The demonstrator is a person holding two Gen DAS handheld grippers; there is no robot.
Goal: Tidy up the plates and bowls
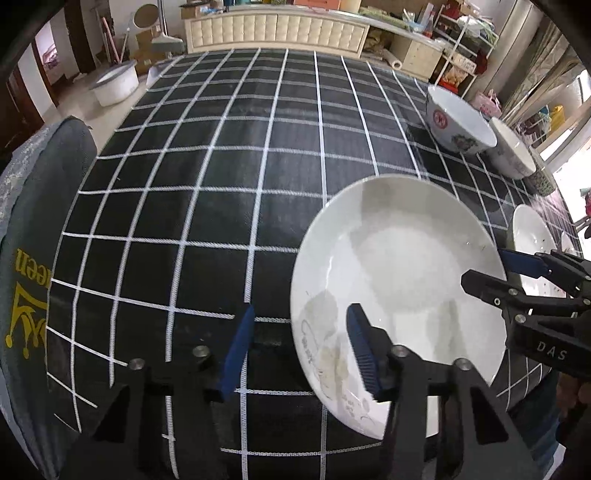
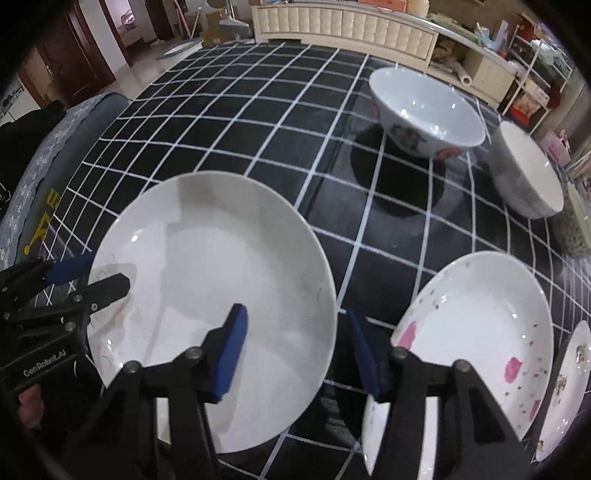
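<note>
A large white plate [image 1: 399, 280] [image 2: 221, 295] lies on the black checked tablecloth. My left gripper [image 1: 299, 350] is open; its right finger is over the plate's left rim, its left finger outside it. My right gripper [image 2: 295, 350] is open; its left finger is over the plate's right rim, its right finger beyond the edge. A plate with pink marks [image 2: 480, 332] lies right of it. A patterned bowl [image 2: 424, 110] [image 1: 458, 122] and a grey-sided bowl [image 2: 528, 173] [image 1: 513, 151] stand further back.
Another speckled plate [image 2: 569, 387] lies at the far right edge. A green patterned dish [image 2: 576, 229] sits behind it. A grey cushioned chair [image 1: 33, 229] stands at the table's left. A cabinet [image 1: 277, 29] and shelves lie beyond the table.
</note>
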